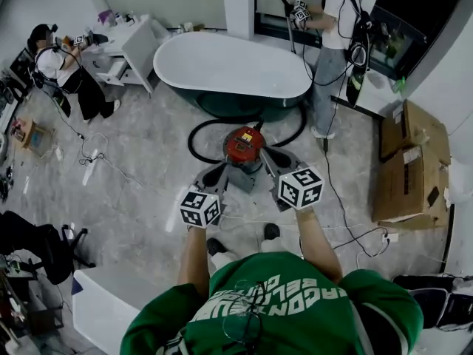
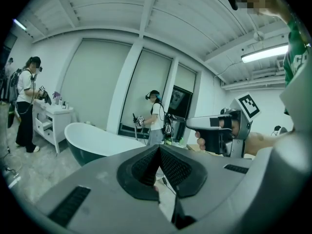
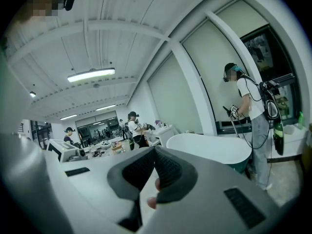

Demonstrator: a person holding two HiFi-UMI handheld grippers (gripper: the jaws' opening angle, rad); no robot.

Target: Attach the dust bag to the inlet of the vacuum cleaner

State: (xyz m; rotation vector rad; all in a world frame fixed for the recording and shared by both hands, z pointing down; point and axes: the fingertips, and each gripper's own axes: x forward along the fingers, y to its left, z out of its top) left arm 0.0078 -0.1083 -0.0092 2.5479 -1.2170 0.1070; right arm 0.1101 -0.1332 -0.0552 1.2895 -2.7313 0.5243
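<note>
Low on the grey marbled floor (image 1: 133, 168), just ahead of both grippers: vacuum cleaner (image 1: 244, 145), a round drum with a glossy red top and dark fittings, any label too small to read. Ringed by a black hose (image 1: 190, 140) curling wide across the floor towards the tub.

On either side of the drum, left gripper (image 1: 224, 172) and right gripper (image 1: 267, 155), both matte grey wedge-shaped shells held level and side by side above the floor. Jaws closed on each: dark cross-hatched pads pressed tip to tip, nothing between them. Behind each shell a cube with black-and-white square markers, the left cube (image 1: 199, 207) and the right cube (image 1: 301, 187).

Below, a green top (image 1: 281, 309) with white block lettering, seen upside down and creased, not legible in full.

Beyond the vacuum, an oval bathtub (image 1: 229, 69), smooth white inside, dark green outside. Brown cardboard boxes (image 1: 410, 172) with pale labels stacked at the right wall, print unreadable. White cabinet (image 1: 133, 46) at the far left, a person standing beside it; another person past the tub, near a dark window.
</note>
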